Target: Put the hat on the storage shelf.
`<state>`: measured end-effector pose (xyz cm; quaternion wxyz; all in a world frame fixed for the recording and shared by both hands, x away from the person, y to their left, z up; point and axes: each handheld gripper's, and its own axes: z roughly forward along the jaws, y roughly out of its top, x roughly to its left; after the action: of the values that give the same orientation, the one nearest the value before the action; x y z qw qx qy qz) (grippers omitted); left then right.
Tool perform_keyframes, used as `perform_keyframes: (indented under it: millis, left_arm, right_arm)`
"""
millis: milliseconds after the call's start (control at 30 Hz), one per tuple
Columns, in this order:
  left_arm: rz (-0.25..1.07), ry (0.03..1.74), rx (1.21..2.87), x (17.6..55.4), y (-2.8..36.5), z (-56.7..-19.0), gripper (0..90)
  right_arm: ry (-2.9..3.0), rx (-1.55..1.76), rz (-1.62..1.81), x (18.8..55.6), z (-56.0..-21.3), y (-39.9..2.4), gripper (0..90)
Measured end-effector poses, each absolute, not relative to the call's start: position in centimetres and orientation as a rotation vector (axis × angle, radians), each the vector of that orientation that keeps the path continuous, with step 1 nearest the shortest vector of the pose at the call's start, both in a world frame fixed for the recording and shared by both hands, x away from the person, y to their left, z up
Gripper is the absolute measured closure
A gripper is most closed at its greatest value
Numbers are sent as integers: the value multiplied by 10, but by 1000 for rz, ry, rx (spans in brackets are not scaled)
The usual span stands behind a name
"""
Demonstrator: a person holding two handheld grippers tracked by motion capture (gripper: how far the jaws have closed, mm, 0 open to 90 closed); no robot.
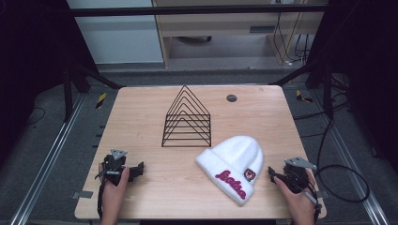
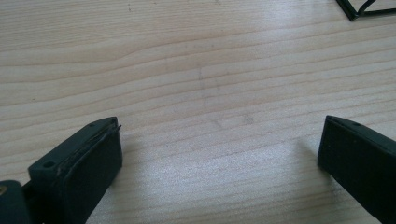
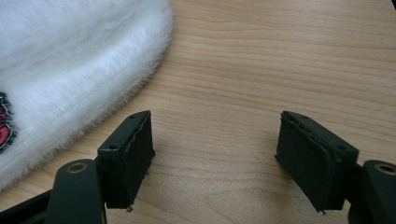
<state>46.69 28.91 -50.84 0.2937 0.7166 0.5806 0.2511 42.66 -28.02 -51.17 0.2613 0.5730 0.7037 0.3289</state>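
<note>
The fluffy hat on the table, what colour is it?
The hat is white, with pink lettering on its cuff; the high view shows it best.

Table (image 1: 141, 117): light wood, square top.
Wire rack (image 1: 187, 118): black, triangular, upright at centre rear.
Beanie (image 1: 232, 166): white, pink lettering, lying flat in front of rack, to its right.
Left gripper (image 1: 139, 169): near front-left edge, held by hand.
Right gripper (image 1: 271, 173): just beside beanie, apart.
</note>
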Motion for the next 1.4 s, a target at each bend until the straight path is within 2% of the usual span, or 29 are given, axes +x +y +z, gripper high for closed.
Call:
perform_keyframes:
  millis: [333,400,500,633,733,767,1000,1033,1400]
  left_arm:
    - [669,1548,1910,467,289,-508,0]
    - [670,1549,1906,467,289,-508,0]
    - [670,1549,1910,467,289,-508,0]
    - [671,1548,1912,467,289,-508,0]
    - [670,1549,1910,467,289,-508,0]
    - [670,1549,1910,467,289,-508,0]
    - [670,1549,1910,467,289,-508,0]
    - [670,1549,1910,467,289,-508,0]
    - [670,1549,1910,467,289,-508,0]
  right_arm:
    - [1901,1552,892,427,-512,-280,267]
    - [1901,1561,888,427,-512,-278,238]
    - [1959,1530,880,429,-512,-273,99]
    - [2066,1480,878,433,-503,-266,76]
    - [2091,1456,873,438,-489,-262,97]
    - [2129,1446,836,449,-474,-257,141]
    - [2241,1364,735,486,-442,-246,232]
    - [2277,1340,688,499,-436,-242,289]
    - [2465,1305,563,550,-427,-219,423]
